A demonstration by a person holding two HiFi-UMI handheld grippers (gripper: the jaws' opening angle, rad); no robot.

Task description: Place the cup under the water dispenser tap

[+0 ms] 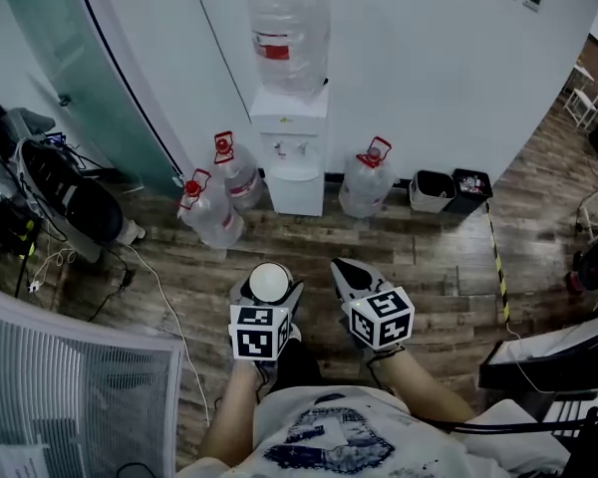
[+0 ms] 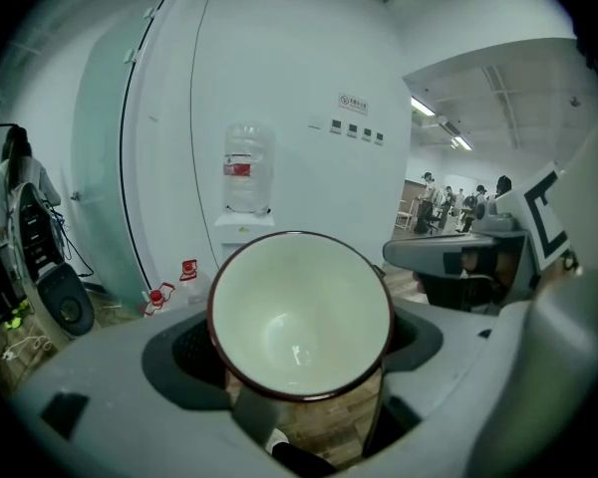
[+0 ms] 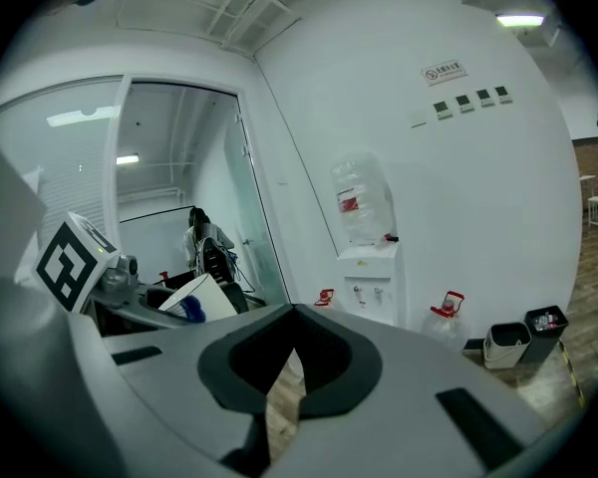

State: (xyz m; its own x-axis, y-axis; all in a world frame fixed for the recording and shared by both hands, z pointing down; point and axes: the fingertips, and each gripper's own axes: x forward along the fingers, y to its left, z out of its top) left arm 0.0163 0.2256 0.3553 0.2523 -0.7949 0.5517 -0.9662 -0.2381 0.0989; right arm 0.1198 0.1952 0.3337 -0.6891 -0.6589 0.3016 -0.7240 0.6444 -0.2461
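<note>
A white cup [image 2: 301, 317] with a dark red rim sits between the jaws of my left gripper [image 1: 269, 289], which is shut on it; its empty inside faces the camera. In the head view the cup [image 1: 269, 281] shows as a white round top above the marker cube. The white water dispenser [image 1: 291, 147] with a clear bottle on top stands against the wall ahead, some way off; it shows as the dispenser [image 2: 245, 225] in the left gripper view and the dispenser [image 3: 372, 277] in the right gripper view. My right gripper [image 1: 351, 279] is beside the left one, shut and holding nothing.
Three spare water bottles [image 1: 211, 209] with red caps stand on the wooden floor either side of the dispenser. Two small bins [image 1: 448, 190] are to its right. A chair with a dark bag [image 1: 65, 197] is at the left, and a glass door [image 1: 90, 78] behind it.
</note>
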